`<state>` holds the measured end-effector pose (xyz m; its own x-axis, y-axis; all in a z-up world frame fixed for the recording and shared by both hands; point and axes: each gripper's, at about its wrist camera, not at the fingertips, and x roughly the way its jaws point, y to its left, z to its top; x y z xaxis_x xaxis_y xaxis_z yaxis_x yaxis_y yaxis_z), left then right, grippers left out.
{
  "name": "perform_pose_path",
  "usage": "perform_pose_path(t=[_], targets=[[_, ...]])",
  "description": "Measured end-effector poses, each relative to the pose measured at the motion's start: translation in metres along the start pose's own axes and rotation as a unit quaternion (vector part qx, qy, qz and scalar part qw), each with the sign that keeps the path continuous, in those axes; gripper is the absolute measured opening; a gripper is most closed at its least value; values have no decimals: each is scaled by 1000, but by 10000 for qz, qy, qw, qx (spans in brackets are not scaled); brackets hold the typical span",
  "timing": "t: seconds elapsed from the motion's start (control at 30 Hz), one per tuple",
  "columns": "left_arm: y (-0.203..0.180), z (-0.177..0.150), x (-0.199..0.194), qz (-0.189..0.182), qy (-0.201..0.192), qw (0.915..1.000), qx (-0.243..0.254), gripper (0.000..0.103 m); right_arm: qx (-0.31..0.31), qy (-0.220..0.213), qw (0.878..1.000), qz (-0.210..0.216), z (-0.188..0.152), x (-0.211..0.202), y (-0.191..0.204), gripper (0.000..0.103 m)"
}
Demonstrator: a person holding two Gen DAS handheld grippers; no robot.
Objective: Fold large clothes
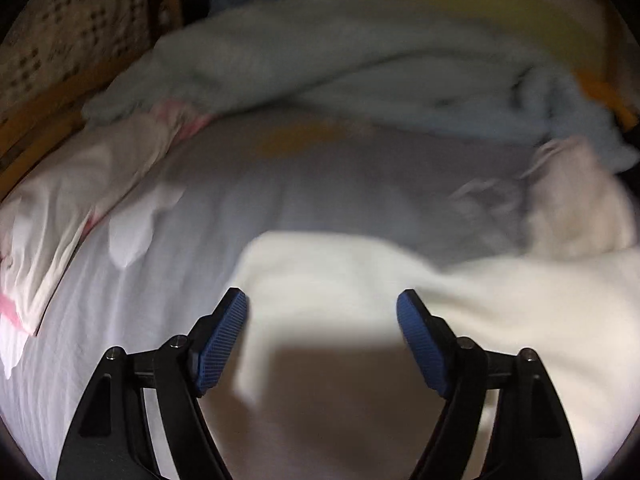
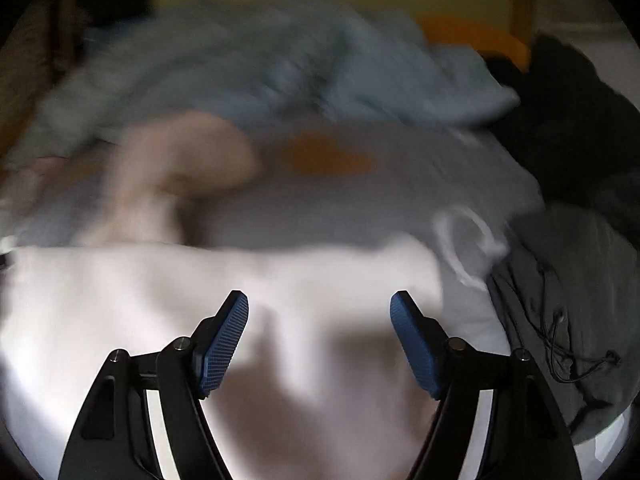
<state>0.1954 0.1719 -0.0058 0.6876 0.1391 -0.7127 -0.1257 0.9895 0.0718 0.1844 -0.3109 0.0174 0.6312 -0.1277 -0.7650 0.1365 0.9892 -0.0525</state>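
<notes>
My left gripper (image 1: 322, 340) hangs over the bed (image 1: 160, 300) with its fingers (image 1: 224, 336) spread wide and nothing between them. Below and ahead of it lies the white garment (image 1: 400, 300), spread flat across the near part of the sheet and running off to the right. My right gripper (image 2: 320, 340) is likewise wide open and empty, above the same garment (image 2: 160, 300).

Both views are blurred. Farther back I see a crumpled pale blue blanket (image 1: 340, 60) across the bed. A white and pink cloth (image 1: 60, 208) lies at the left edge beside the wooden frame (image 1: 48, 112). In the right view a grey garment (image 2: 568, 304) with a dark cord (image 2: 560, 344) sits at the right edge of the bed, with something dark behind it.
</notes>
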Motion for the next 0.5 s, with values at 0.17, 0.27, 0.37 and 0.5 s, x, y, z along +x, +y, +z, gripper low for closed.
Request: perform_pose_path(t=[0.17, 0.27, 0.37, 0.5], targets=[[27, 2, 30, -253, 155, 9983, -509, 93, 951, 410, 9925, 648, -11, 42, -45, 88], [35, 0, 31, -399, 226, 9963, -734, 93, 813, 261, 9942, 648, -9, 46, -44, 88], [28, 0, 14, -306, 174, 9972, -655, 89, 933, 6, 9943, 521, -13, 31, -45, 88], [14, 0, -16, -1512, 133, 9854, -767, 88, 704, -401, 9954, 512, -11, -16, -34, 87]])
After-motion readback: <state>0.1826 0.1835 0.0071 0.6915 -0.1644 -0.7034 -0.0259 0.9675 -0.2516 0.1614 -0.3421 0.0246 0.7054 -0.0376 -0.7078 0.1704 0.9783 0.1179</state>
